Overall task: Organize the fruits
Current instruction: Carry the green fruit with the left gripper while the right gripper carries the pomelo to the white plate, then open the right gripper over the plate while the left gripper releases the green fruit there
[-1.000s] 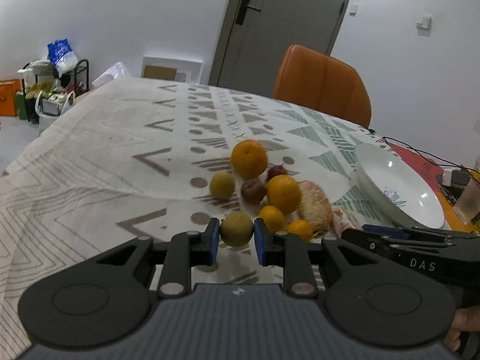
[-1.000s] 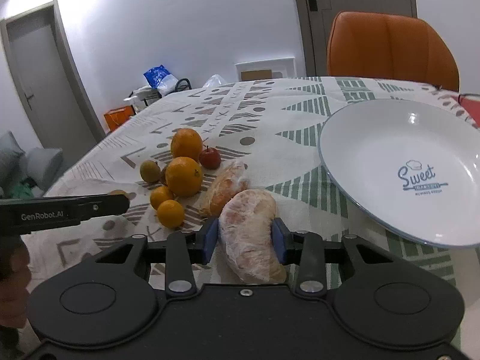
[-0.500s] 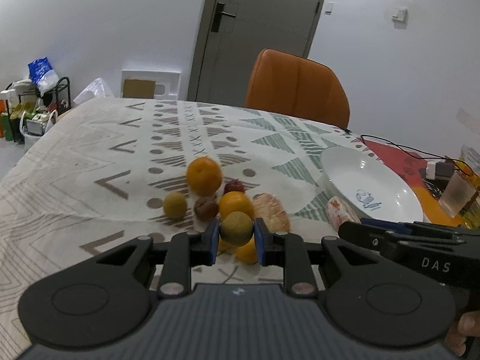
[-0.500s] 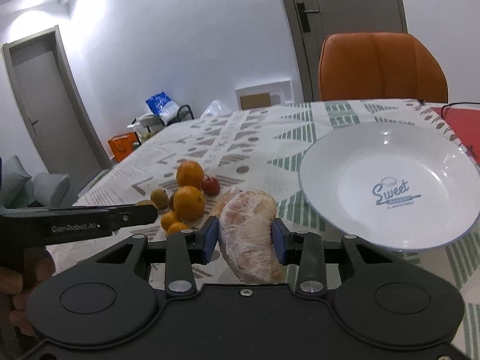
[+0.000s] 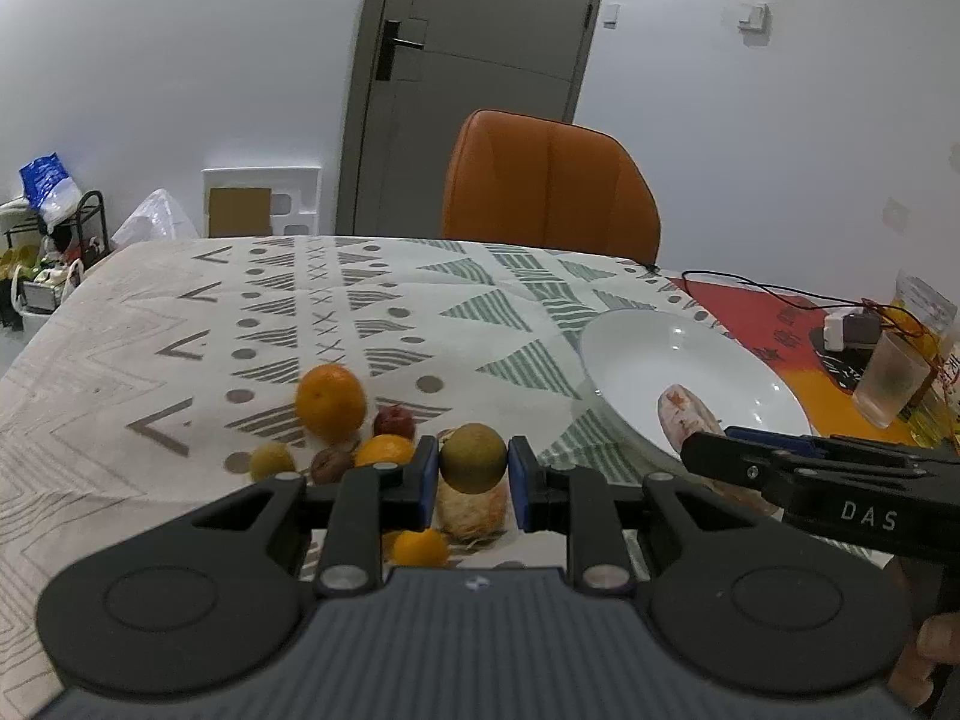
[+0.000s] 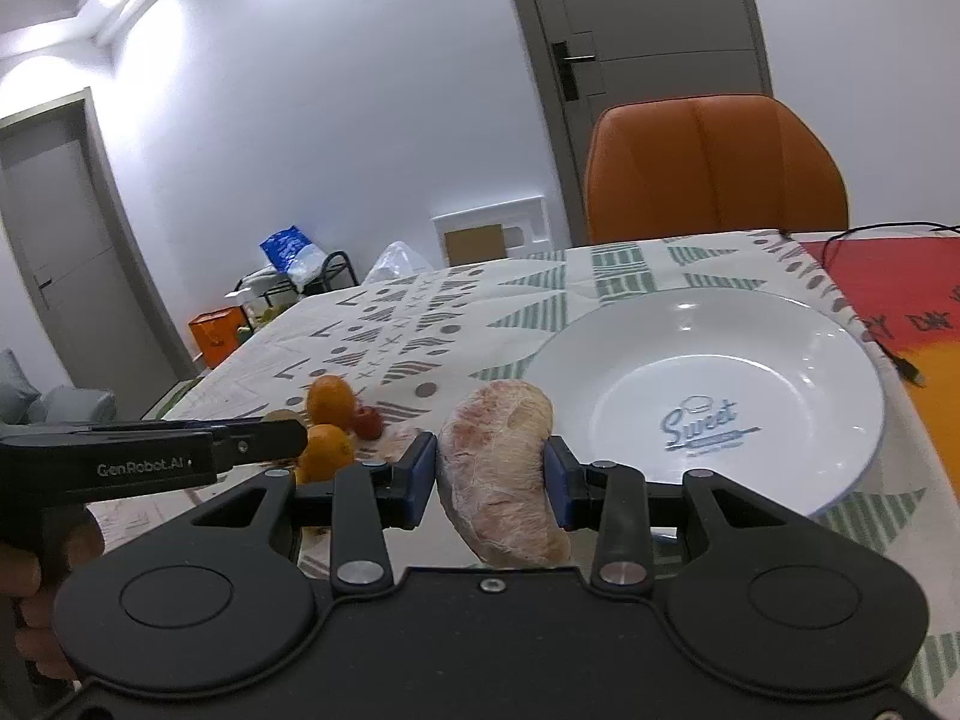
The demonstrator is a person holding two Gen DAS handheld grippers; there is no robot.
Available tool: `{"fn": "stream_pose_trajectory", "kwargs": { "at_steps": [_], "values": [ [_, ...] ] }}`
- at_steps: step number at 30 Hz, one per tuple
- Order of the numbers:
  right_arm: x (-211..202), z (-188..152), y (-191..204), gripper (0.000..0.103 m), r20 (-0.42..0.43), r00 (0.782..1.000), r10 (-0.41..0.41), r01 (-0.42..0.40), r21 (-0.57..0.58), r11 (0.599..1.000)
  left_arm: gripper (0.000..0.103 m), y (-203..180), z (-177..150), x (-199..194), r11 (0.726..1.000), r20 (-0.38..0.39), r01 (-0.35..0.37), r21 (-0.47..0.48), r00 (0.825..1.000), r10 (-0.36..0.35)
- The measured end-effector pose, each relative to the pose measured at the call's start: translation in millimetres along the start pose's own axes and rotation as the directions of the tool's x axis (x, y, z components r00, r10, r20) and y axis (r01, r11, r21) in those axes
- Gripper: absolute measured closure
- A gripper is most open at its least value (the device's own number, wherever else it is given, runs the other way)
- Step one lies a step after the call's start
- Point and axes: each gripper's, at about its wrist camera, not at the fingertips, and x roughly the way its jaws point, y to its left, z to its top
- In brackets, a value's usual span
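Left tongs (image 5: 473, 474) clamp a green fruit (image 5: 473, 457); right tongs (image 6: 491, 480) clamp a pomelo segment (image 6: 501, 468).

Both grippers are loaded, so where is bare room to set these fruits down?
The white plate is bare inside. Bare tablecloth runs from the fruit pile to the orange chair. It is crowded at the pile and beyond the plate by the cup.

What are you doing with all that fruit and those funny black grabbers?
A person is sorting fruit with a grabber in each hand. The left gripper is clamped on a small round greenish-brown fruit, held up above the pile of oranges on the patterned tablecloth. The right gripper is squeezing a peeled pomelo segment just beside the white plate, which has no fruit lying in it.
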Motion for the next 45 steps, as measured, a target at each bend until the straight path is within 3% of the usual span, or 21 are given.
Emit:
{"fn": "stream_pose_trajectory", "kwargs": {
  "at_steps": [25, 41, 45],
  "values": [
    [6.2, 16.9, -76.7, 0.066, 0.042, 0.983, -0.179, 0.175, 0.08, 0.981, 0.08, -54.8, 26.4, 48.1, 0.994, -0.011, 0.059, 0.093, 0.998, -0.059],
    [17.6, 16.9, -98.5, 0.066, 0.025, 0.97, -0.242, 0.239, 0.098, 0.966, 0.08, -83.5, 32.1, 84.9, 0.985, -0.054, 0.113, 0.129, 0.993, -0.107],
    [12.5, 17.9, -99.0, 0.061, 0.044, 0.967, -0.25, 0.245, 0.104, 0.964, 0.079, -88.9, 32.5, 89.1, 0.983, -0.058, 0.122, 0.135, 0.992, -0.115]
  ]
}}
